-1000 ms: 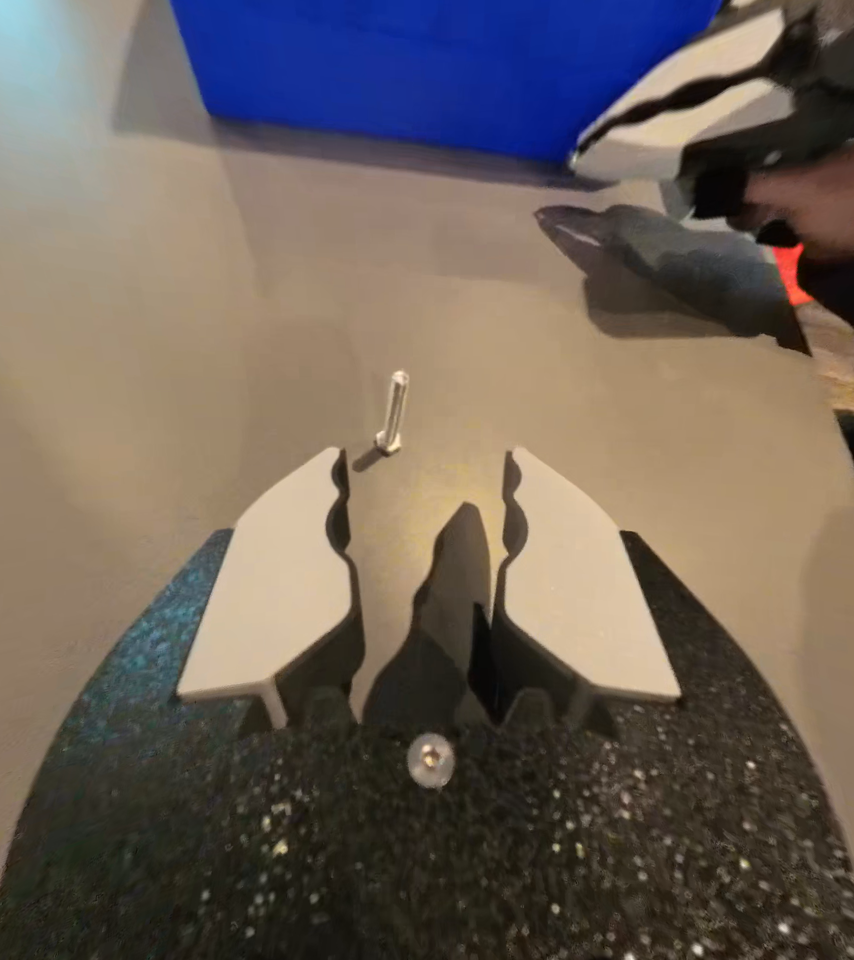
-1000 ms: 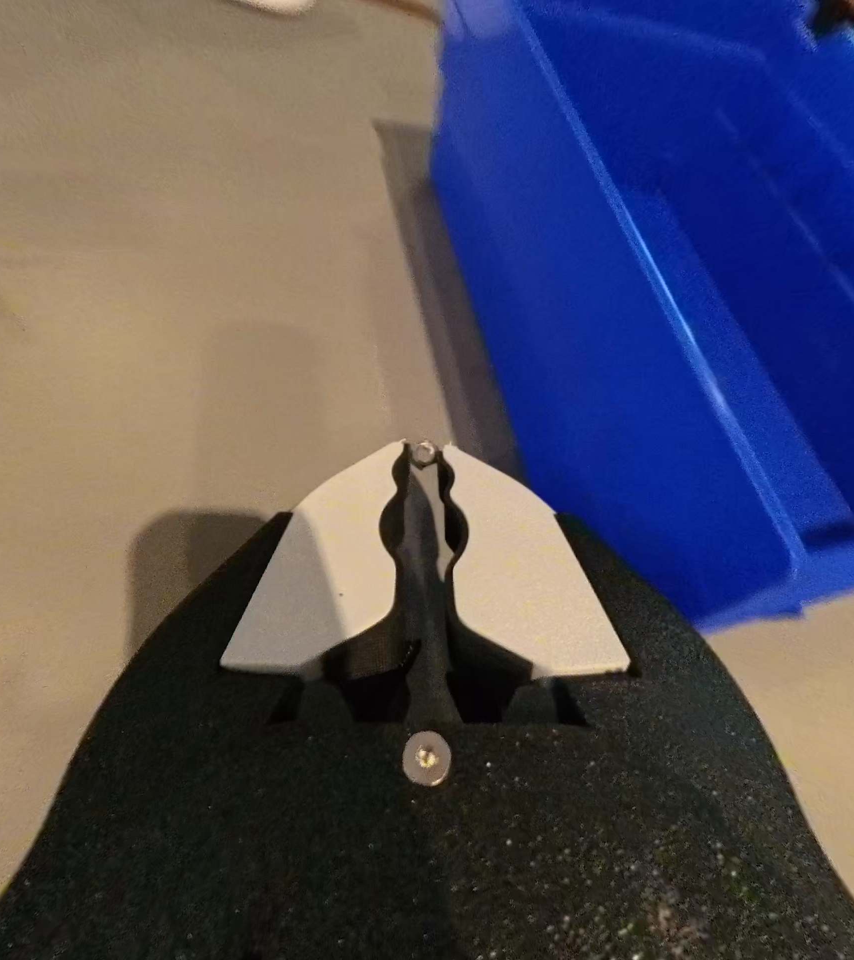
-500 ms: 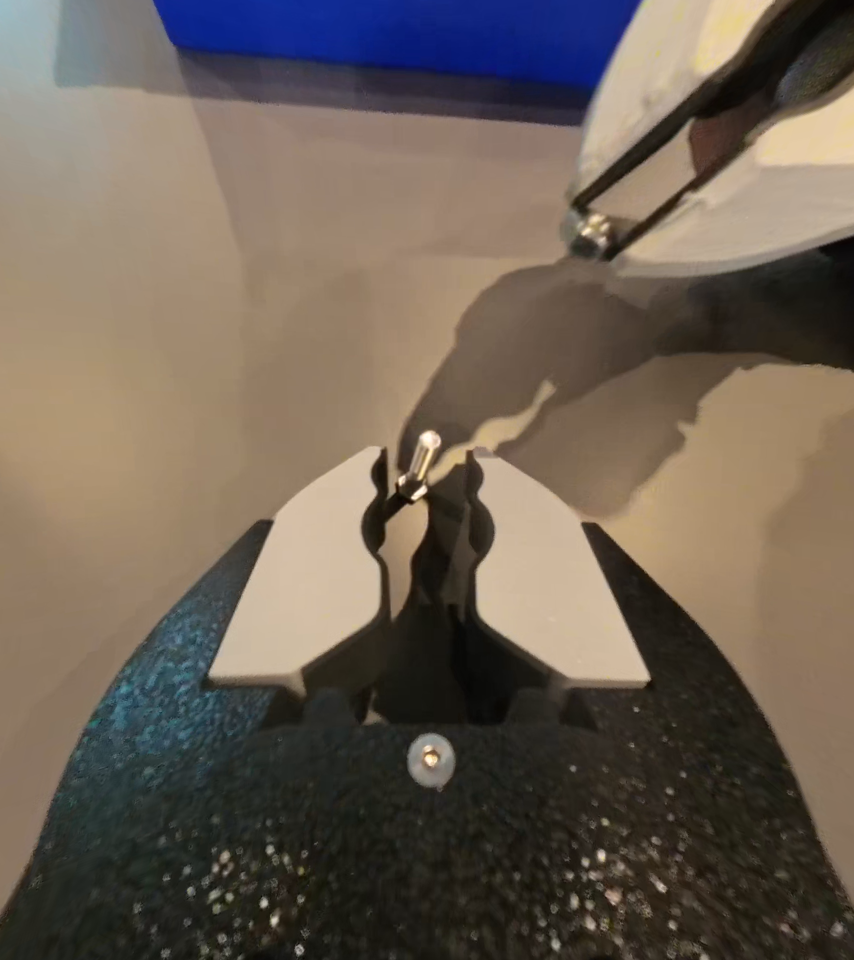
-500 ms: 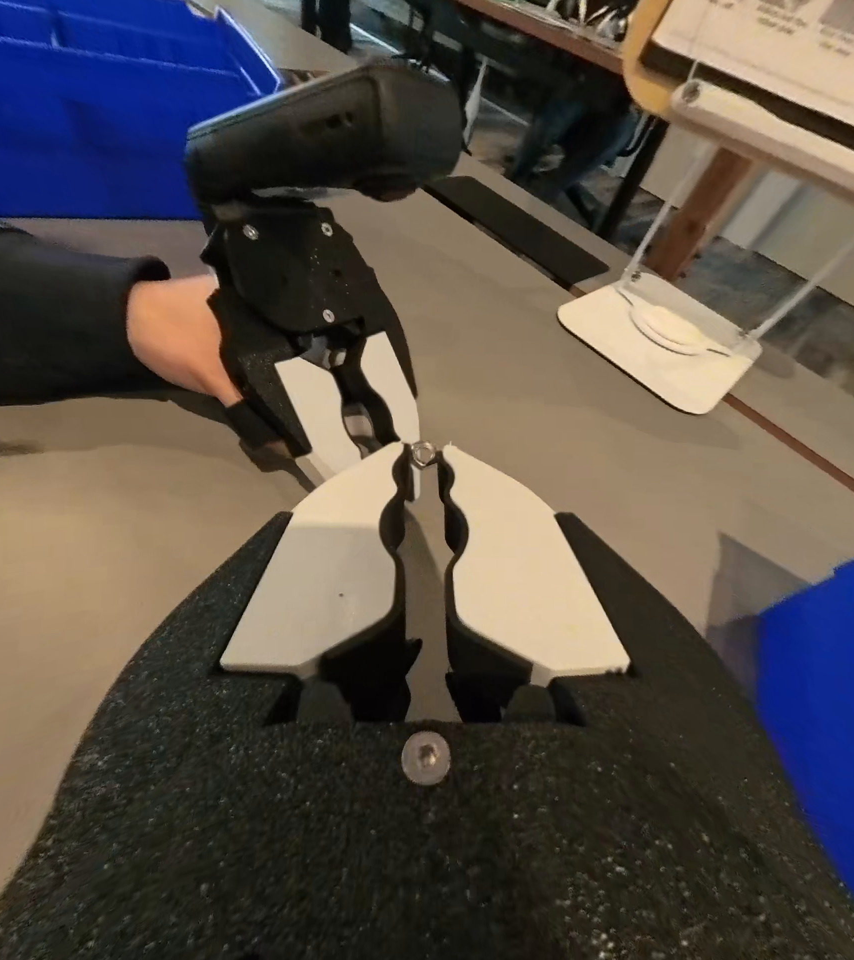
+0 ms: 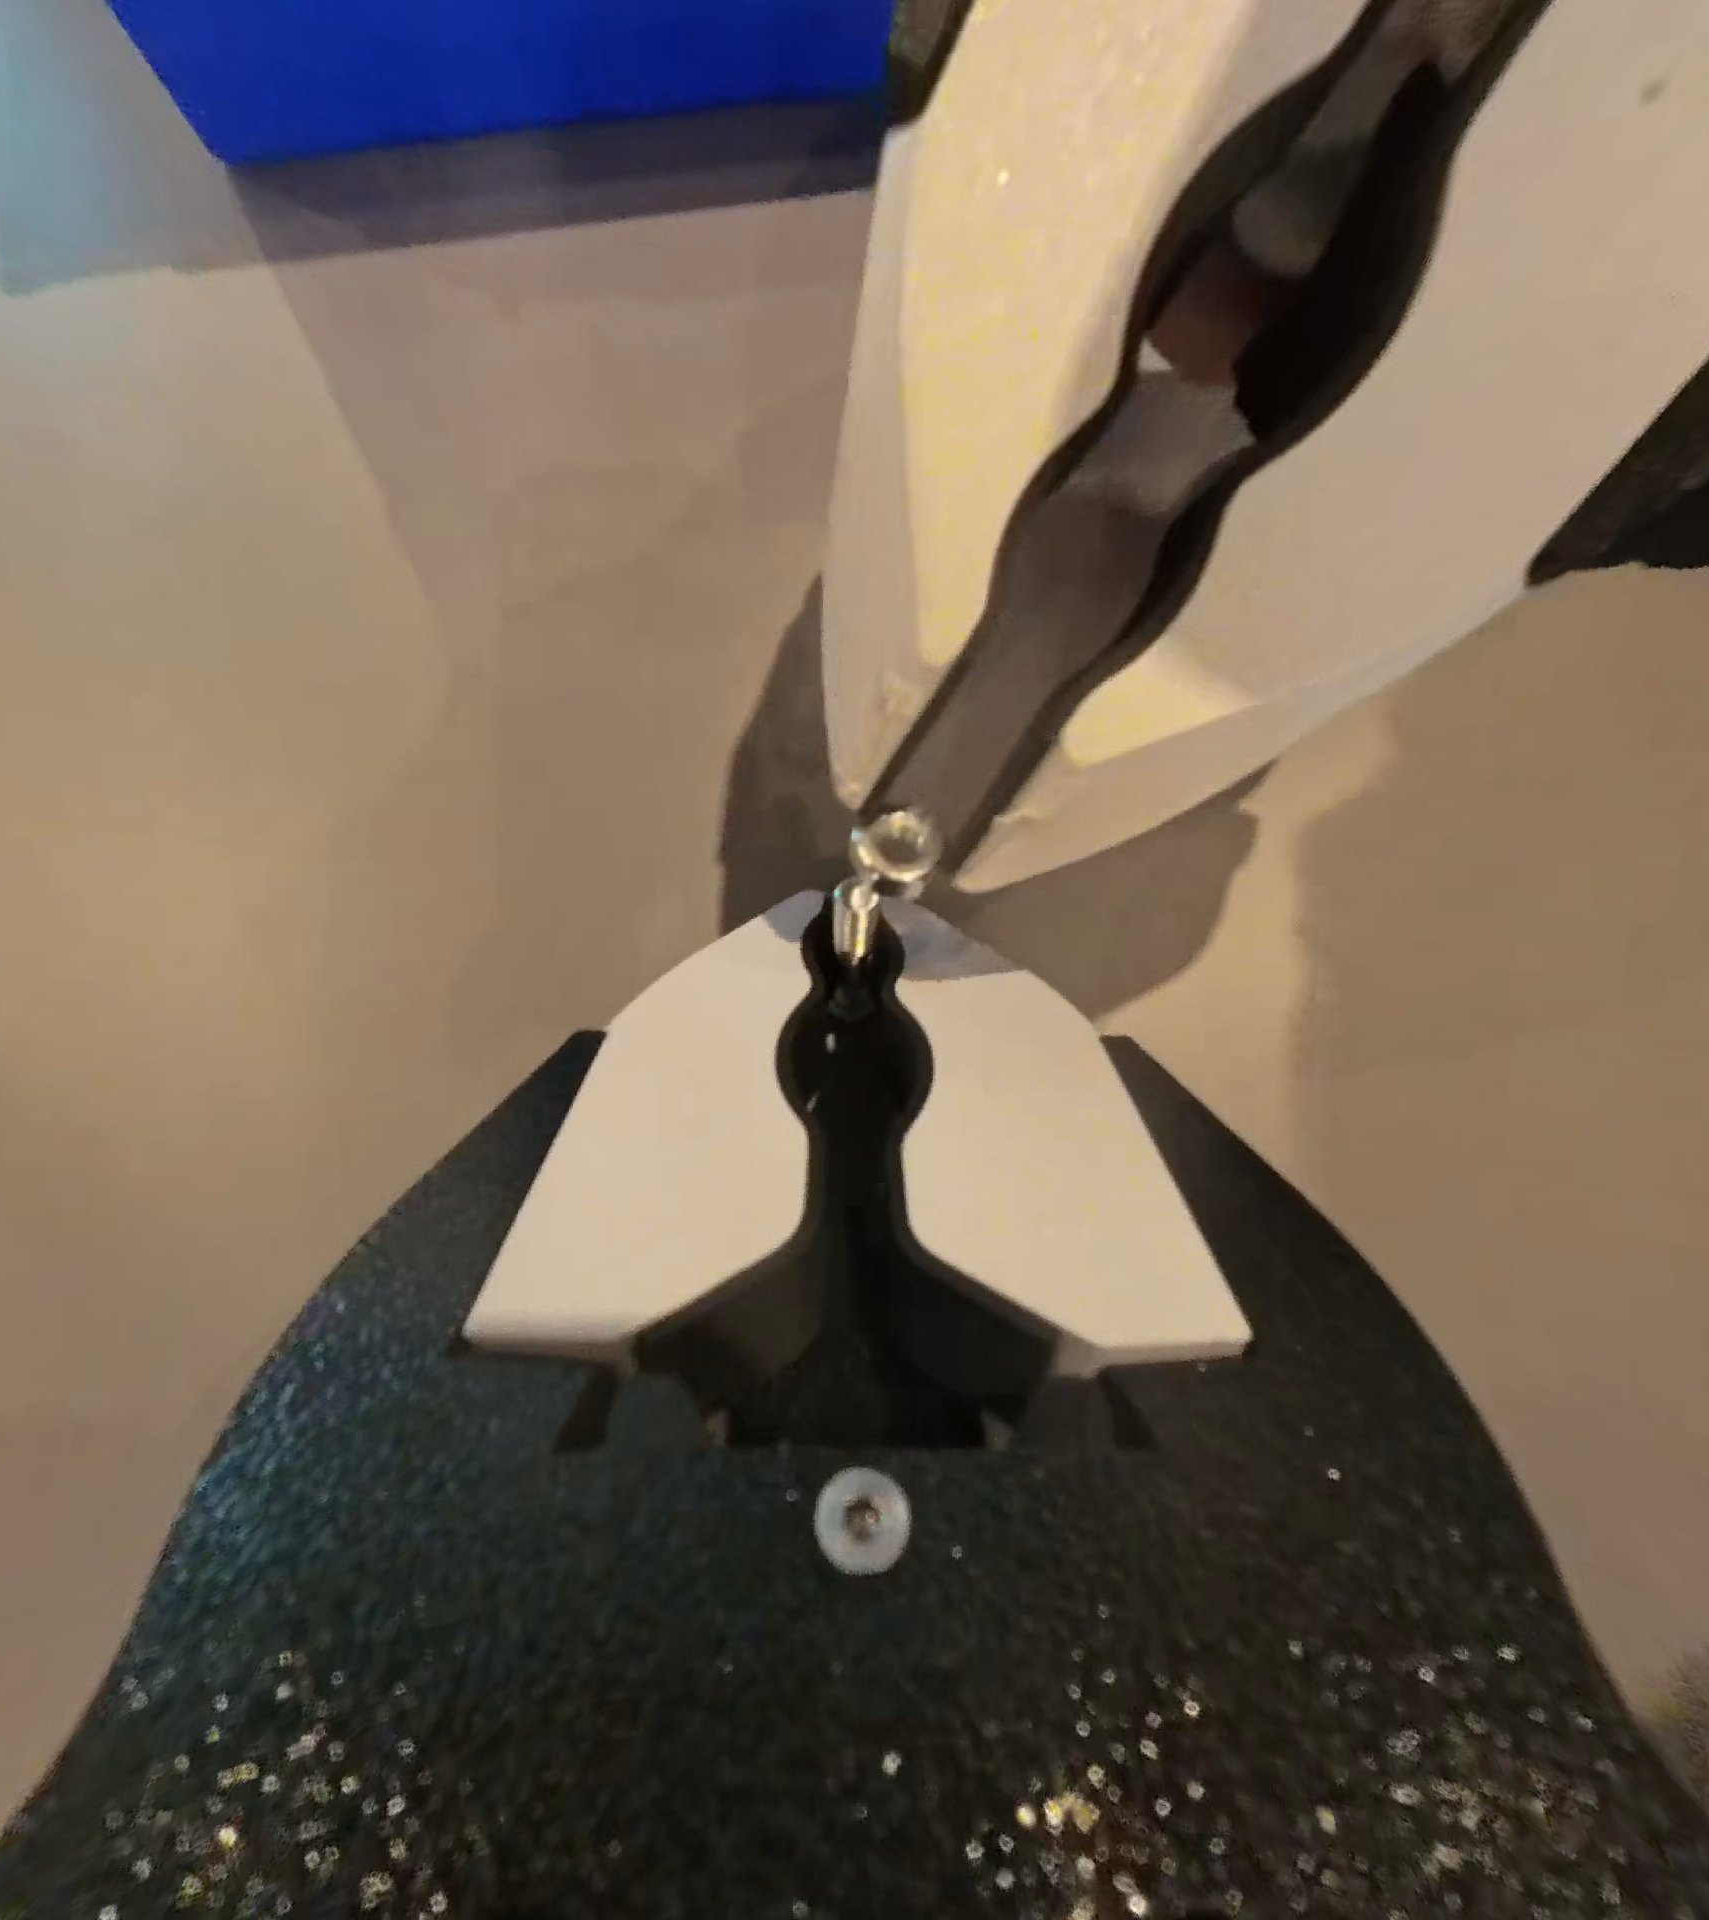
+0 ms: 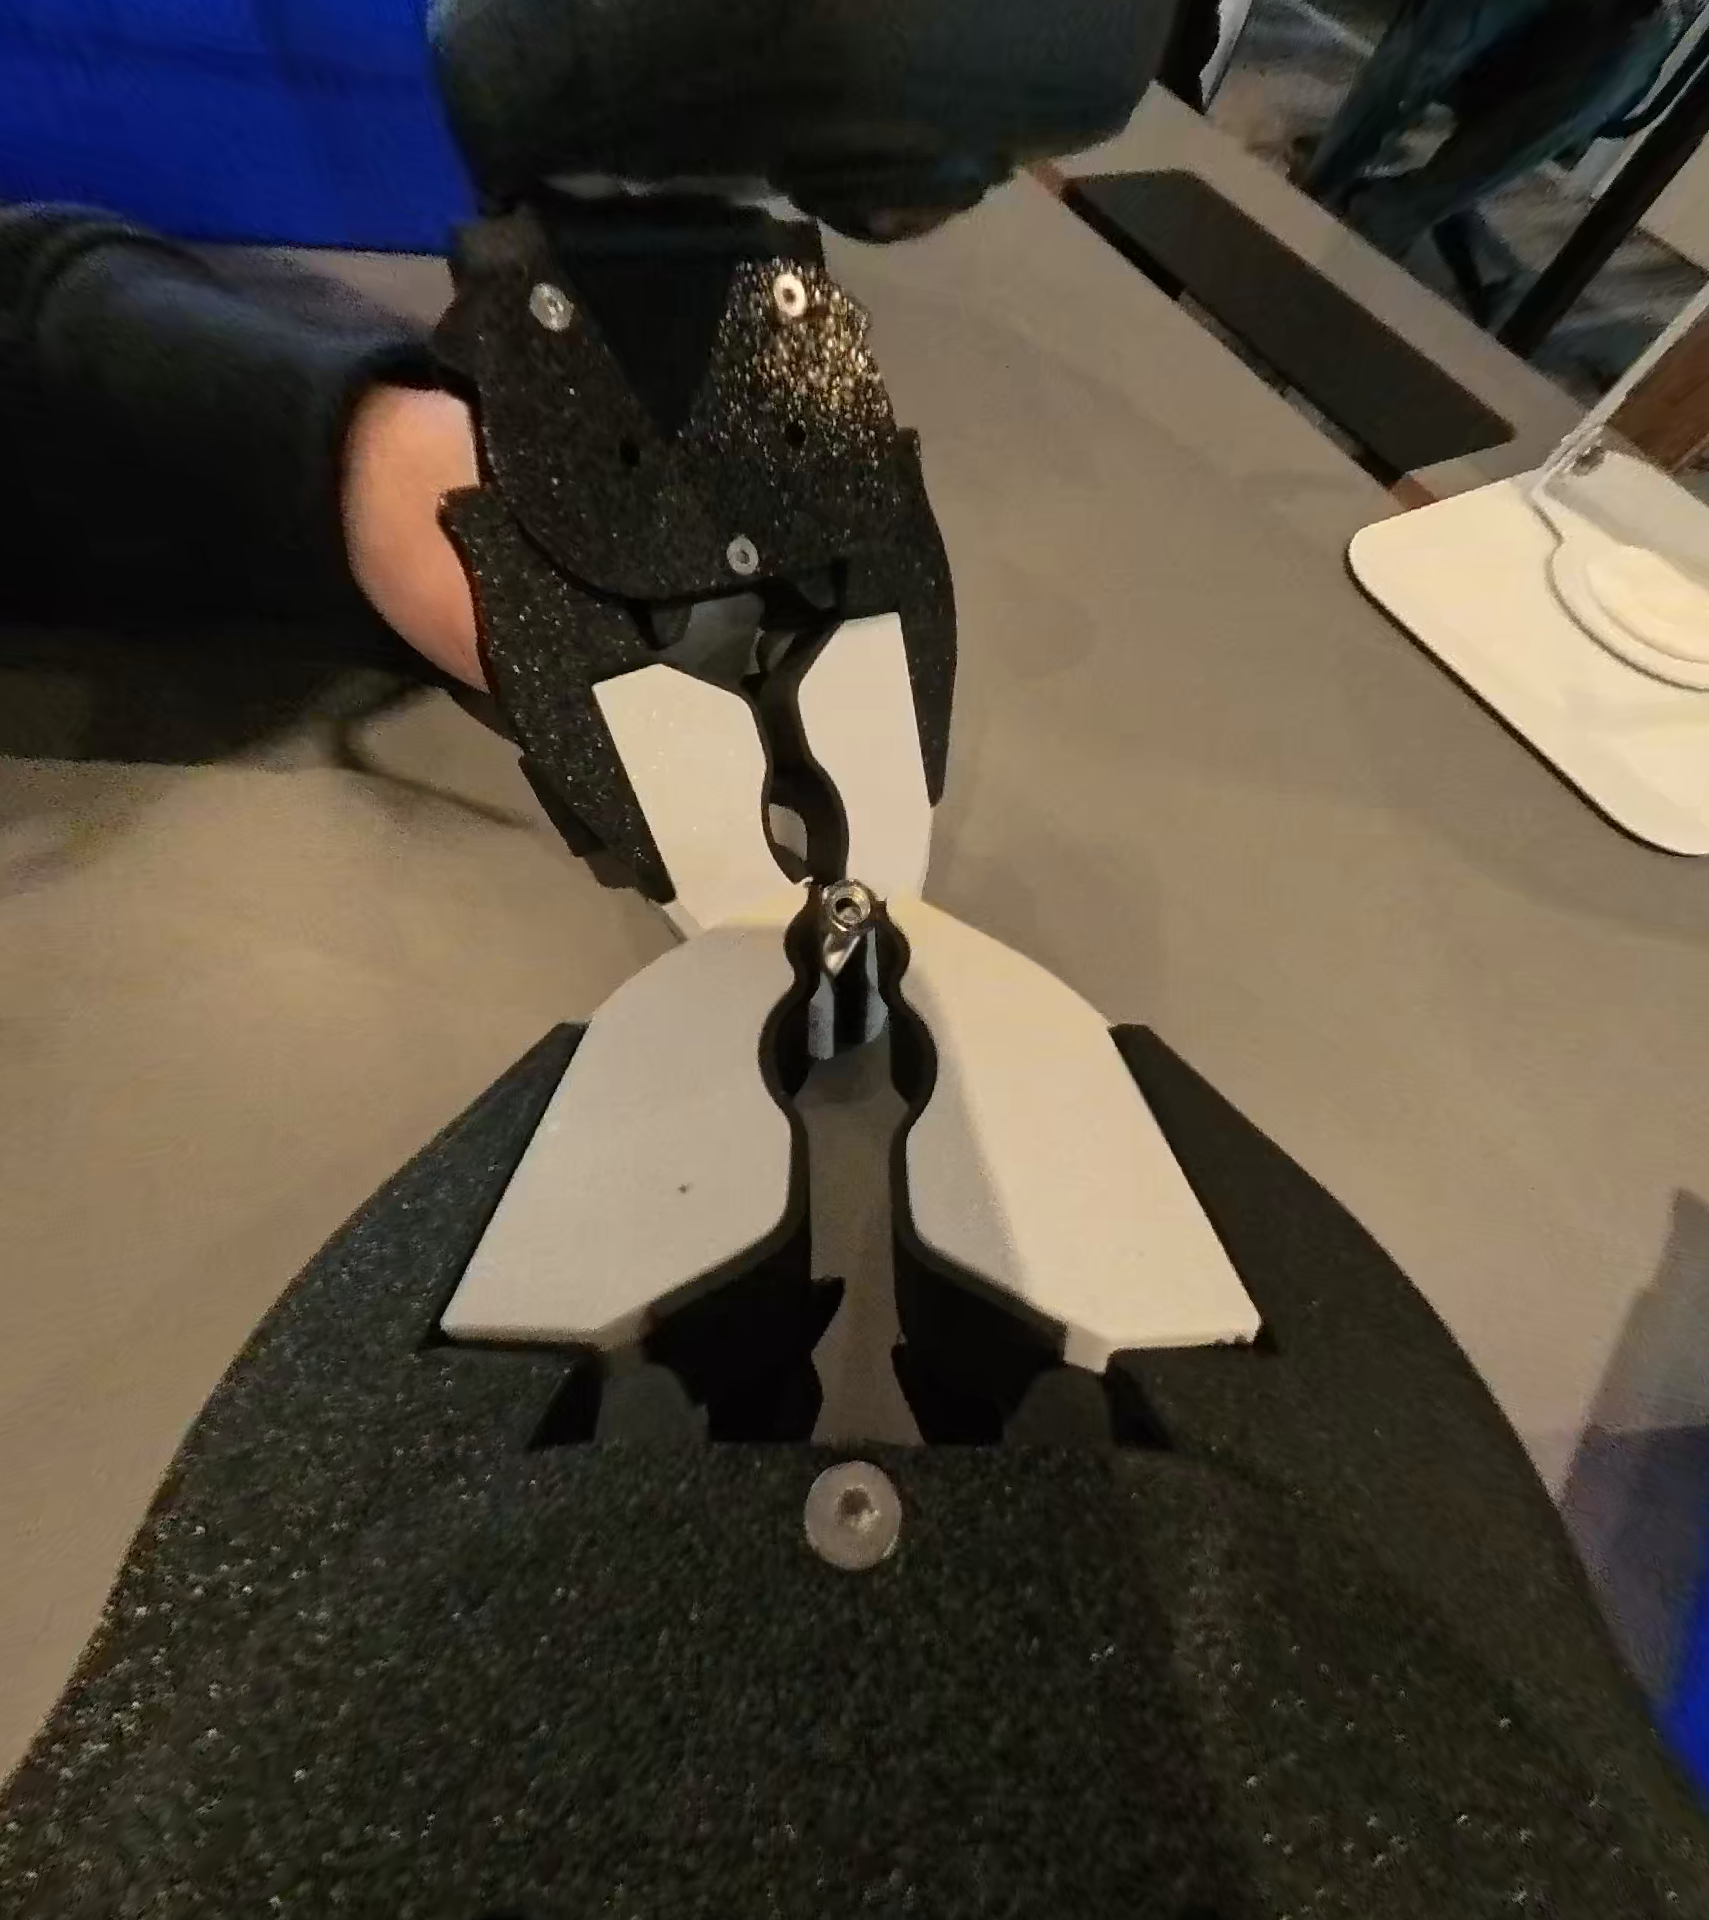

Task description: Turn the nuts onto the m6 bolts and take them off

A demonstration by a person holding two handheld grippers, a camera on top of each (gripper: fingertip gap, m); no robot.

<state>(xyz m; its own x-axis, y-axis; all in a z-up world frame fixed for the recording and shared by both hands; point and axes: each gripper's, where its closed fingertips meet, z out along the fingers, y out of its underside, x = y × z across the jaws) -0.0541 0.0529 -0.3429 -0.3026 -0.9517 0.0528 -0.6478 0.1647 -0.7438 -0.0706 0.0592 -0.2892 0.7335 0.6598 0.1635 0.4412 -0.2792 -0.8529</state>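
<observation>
Nut (image 5: pixel 889 837) at bolt (image 5: pixel 855 925) tip, both clamped

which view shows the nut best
The right wrist view: the nut sits sharp at the right gripper tips, its hole facing the camera. The left wrist view shows it smaller and glary, pinched just above the bolt held by the left gripper.

Grey-tan bench (image 6: pixel 1193 790). On it: blue bin (image 5: pixel 476 73) at far edge, white stand base (image 6: pixel 1598 665), black flat pad (image 6: pixel 1286 312).

Warm dim light, blurred wide-angle edges
</observation>
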